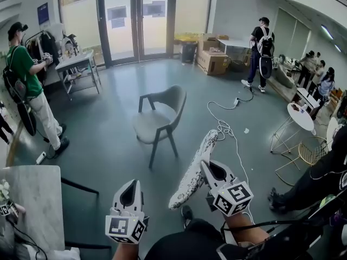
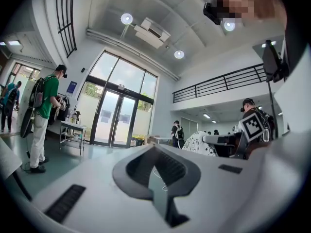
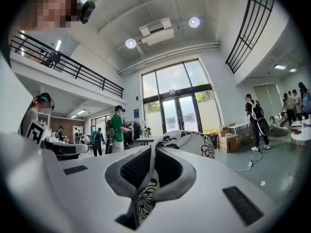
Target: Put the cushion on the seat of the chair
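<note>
Right gripper (image 1: pixel 206 165) pinches edge of white, black-patterned fabric cushion (image 1: pixel 191 173) — likely light, soft, floppy, best gripped at seam; left gripper (image 1: pixel 132 184) jaws pressed together, empty.

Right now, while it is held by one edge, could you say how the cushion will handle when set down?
The patterned cushion is probably light: the right gripper holds it by one pinched edge. It looks soft yet fairly firm, jutting out with little sag. On the grey chair seat it should lie flat, unlikely to roll.
</note>
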Available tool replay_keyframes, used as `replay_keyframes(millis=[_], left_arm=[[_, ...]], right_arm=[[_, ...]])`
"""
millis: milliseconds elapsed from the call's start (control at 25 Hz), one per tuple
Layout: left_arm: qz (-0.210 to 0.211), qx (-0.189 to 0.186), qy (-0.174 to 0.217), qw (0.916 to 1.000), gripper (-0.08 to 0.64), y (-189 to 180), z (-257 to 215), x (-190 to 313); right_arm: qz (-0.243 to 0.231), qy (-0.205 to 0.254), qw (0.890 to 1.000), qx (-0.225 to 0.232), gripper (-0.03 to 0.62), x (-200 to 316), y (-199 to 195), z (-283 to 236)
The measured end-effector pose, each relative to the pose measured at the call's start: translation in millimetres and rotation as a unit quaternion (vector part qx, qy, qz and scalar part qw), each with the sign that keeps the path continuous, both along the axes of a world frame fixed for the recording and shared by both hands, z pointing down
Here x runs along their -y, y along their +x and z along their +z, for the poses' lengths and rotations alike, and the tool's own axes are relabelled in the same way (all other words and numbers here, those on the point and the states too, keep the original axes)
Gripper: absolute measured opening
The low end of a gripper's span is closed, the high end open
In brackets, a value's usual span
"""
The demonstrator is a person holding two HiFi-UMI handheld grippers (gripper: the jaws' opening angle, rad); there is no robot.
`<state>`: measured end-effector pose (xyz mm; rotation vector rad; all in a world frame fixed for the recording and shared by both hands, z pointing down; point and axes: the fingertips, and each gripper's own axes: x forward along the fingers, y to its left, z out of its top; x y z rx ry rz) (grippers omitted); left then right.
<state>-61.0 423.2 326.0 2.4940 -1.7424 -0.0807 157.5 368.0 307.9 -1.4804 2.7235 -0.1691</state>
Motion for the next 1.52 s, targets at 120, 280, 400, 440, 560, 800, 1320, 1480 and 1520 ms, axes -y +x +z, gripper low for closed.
replay_keyframes(millis=[120,280,400,440,560,800,1320,1480,1520], left_arm=[[-0.004,0.006,-0.001,1.0,0.008,2,2,14],[-0.016,0.008,-0.003,0.9998,0.008,-1,2,39],[-0.022,0.003,-0.003,0.9997,0.009,-3,2,61],[-0.027,-0.001,-0.005,0.9996,0.009,-5,3,69],[-0.04,-0.005,-0.008,0.9992,0.009,-10,3,95],[-0.046,0.011,-0.013,0.9988,0.008,-3,0,149],[-0.061,0.011,-0.024,0.9978,0.009,41,9,246],[-0.07,0.006,-0.022,0.9973,0.009,49,8,267],[-0.073,0.007,-0.025,0.997,0.009,49,8,272]], right_arm=[[-0.002,0.001,1.0,0.008,0.028,17,-1,2],[-0.012,0.0,1.0,0.019,0.028,48,-7,6],[-0.017,0.002,1.0,0.024,0.028,74,-8,8],[-0.019,0.003,0.999,0.025,0.028,84,-9,9],[-0.025,0.008,0.999,0.024,0.028,113,-12,8],[-0.032,0.002,0.999,0.029,0.028,175,-6,9],[-0.064,-0.003,0.997,0.048,0.028,281,26,22],[-0.073,-0.004,0.996,0.05,0.028,305,37,27],[-0.075,-0.005,0.996,0.052,0.028,312,38,28]])
